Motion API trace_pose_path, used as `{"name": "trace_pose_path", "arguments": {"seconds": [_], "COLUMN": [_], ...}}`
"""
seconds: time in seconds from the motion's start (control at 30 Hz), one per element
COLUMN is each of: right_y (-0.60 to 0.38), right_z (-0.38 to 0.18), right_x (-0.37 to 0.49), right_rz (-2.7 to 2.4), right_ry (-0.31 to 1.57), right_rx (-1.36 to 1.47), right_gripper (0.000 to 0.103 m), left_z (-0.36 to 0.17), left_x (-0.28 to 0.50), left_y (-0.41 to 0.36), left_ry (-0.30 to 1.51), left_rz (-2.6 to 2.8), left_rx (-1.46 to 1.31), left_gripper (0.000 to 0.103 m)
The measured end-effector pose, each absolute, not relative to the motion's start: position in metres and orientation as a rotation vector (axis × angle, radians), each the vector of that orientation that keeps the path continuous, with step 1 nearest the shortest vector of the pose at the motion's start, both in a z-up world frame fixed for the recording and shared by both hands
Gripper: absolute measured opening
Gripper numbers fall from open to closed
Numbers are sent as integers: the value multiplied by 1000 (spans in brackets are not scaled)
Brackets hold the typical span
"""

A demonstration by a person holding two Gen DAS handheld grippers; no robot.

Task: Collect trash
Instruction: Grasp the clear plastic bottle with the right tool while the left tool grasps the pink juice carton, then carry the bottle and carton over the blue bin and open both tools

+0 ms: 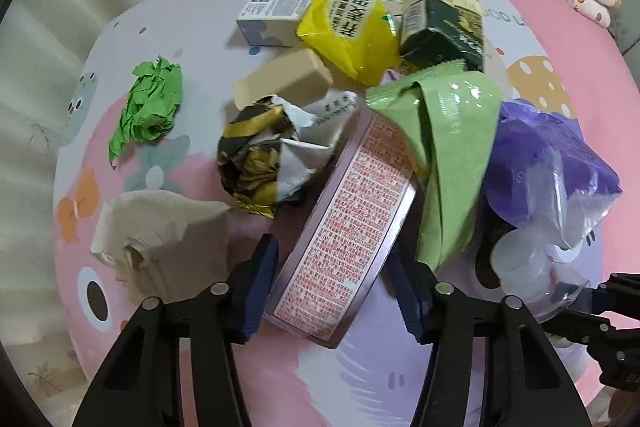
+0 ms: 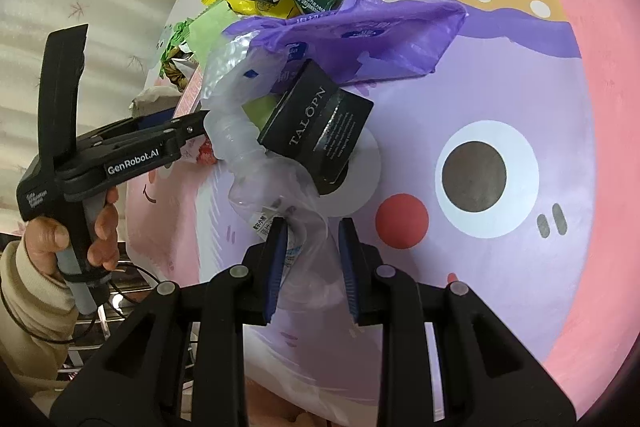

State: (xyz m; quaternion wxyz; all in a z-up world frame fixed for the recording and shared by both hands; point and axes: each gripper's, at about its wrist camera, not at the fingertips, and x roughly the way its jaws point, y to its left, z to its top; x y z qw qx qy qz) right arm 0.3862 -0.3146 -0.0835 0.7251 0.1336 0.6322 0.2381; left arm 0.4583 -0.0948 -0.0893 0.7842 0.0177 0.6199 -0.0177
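The pink carton (image 1: 344, 251) with red print lies flat on the bed's cartoon sheet (image 1: 560, 39), its near end sitting between the left gripper's (image 1: 334, 291) blue fingers (image 1: 258, 287), which stand spread wide on either side with no contact yet. To do this well, I'd judge the fingers should slide further along the carton and close across its narrow width, clear of the green wrapper (image 1: 444, 147) draped over its far corner, or that comes along too. Over on the right gripper (image 2: 310, 269), the fingers are pinched on the crumpled clear plastic bottle (image 2: 276, 183), which hangs near the black TALOPN box (image 2: 316, 135) and the purple bag (image 2: 360, 35). The left gripper comes in low and nearly level with the sheet; in the right wrist view a hand (image 2: 76, 235) in a cream sleeve wraps its grey handle. Crumpled green paper (image 1: 148, 103) and a foil wad (image 1: 260, 155) wait beyond.
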Motion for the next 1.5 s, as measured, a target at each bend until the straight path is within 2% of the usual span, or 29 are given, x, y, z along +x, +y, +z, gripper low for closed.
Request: {"name": "trace_pose_path", "arguments": {"seconds": [0.1, 0.43, 0.83, 1.2, 1.5], "right_y": [-310, -303, -278, -242, -204], "right_z": [-83, -70, -47, -29, -43], "right_x": [385, 362, 303, 190, 69], "right_rz": [527, 536, 528, 455, 389], "right_ry": [1389, 1363, 1316, 1252, 1266], "right_rx": [297, 297, 279, 318, 312], "right_gripper": [23, 23, 23, 23, 23], "left_z": [-87, -59, -22, -3, -20], "left_x": [447, 369, 277, 164, 49], "left_y": [-101, -107, -69, -26, 3], "left_ry": [1327, 1288, 1214, 1169, 1189], "left_rz": [-10, 10, 79, 14, -77], "left_rx": [44, 34, 2, 15, 9], "left_gripper": [44, 43, 43, 43, 43]}}
